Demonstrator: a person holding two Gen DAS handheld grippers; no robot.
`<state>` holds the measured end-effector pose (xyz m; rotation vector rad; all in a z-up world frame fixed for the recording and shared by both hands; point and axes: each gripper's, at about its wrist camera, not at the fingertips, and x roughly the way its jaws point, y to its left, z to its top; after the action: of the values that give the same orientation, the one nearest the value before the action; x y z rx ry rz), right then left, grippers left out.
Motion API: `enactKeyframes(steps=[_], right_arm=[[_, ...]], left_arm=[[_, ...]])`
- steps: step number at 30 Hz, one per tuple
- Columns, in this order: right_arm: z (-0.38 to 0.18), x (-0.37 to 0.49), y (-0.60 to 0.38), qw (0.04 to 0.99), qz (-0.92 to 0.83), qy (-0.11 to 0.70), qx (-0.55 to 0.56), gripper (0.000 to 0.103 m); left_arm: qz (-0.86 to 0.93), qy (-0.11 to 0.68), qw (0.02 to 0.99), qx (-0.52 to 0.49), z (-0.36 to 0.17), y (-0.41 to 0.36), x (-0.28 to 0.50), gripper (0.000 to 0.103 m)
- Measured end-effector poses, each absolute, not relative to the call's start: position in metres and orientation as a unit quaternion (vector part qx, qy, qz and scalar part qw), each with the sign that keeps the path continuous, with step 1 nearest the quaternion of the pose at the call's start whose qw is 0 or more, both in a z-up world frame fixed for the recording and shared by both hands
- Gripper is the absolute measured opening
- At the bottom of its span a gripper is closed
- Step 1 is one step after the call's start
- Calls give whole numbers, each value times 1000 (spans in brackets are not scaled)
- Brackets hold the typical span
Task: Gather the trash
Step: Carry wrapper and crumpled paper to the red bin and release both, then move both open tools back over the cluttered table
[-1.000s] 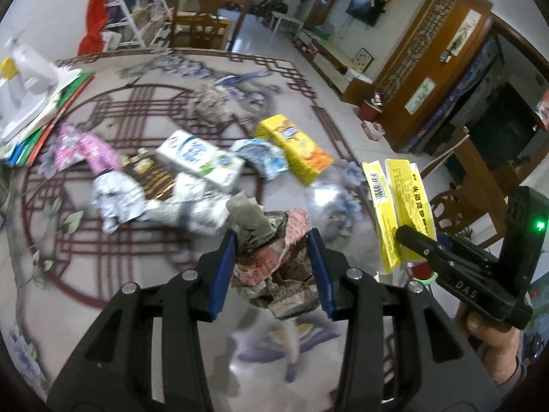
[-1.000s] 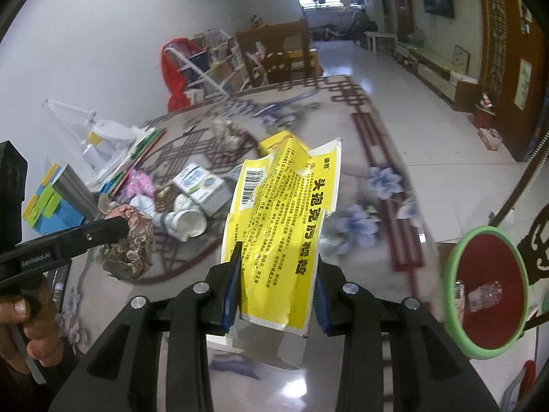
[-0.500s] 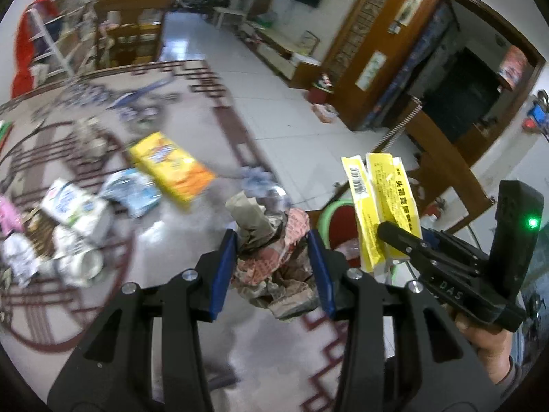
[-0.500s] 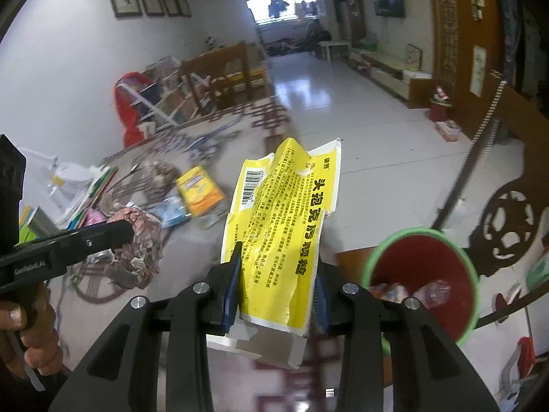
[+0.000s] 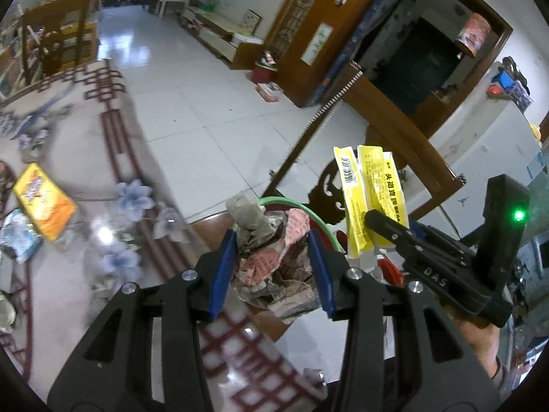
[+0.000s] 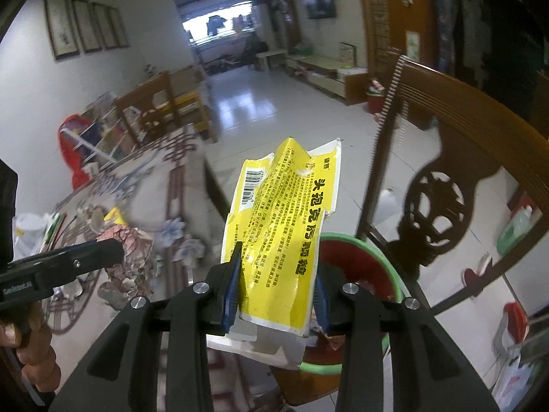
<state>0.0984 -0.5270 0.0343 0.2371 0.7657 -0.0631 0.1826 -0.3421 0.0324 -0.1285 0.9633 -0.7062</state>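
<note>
The left gripper (image 5: 272, 267) is clamping a crumpled paper wad (image 5: 274, 257) between its blue fingers (image 5: 223, 271), and the right gripper (image 6: 276, 286) is clamping a yellow packet (image 6: 281, 226) by its lower end. Both items are being held in the air, off the surface (image 5: 85, 158), near the green-rimmed red bin (image 6: 363, 257), which is sitting past the surface's edge beside a carved wooden chair (image 6: 435, 202). The wad is judged light, soft and compressible, with no clear long axis; a squeeze across its bulk, as now, is suiting it. The packet is judged light, thin and creased, likely floppy and somewhat slick, so holding near one end is letting the rest stand free. Its long axis is running away from the fingers, upright in the right wrist view, with the barcode end uppermost. A yellow box (image 5: 43, 202) and a blue wrapper (image 5: 17, 237) are lying on the surface, well apart from the bin.
</note>
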Motion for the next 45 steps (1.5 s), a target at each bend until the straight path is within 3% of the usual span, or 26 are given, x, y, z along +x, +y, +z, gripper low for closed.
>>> enactKeyframes(steps=[9, 23, 26, 28, 30, 34, 39, 45], right_arm=[[5, 91, -568, 909, -73, 385, 144, 34], [2, 95, -584, 903, -86, 389, 162, 35], [3, 96, -585, 902, -89, 390, 162, 37], [2, 96, -587, 900, -89, 392, 166, 38], [2, 96, -588, 902, -91, 388, 168, 62], [5, 95, -588, 905, -95, 379, 170, 70], [6, 95, -586, 906, -94, 376, 168, 83], [8, 94, -580, 909, -93, 372, 166, 88]], left_arm=[[-361, 475, 800, -57, 13, -396, 204, 41], [-357, 512, 778, -72, -16, -432, 223, 43], [-355, 517, 776, -68, -20, -439, 226, 50], [-355, 518, 775, -71, -20, -441, 228, 69], [-348, 511, 783, -71, -18, -442, 228, 84], [-344, 505, 787, -81, -12, -432, 226, 96], [-329, 505, 792, -92, -7, -415, 225, 97], [-318, 500, 801, -85, 1, -396, 218, 97]])
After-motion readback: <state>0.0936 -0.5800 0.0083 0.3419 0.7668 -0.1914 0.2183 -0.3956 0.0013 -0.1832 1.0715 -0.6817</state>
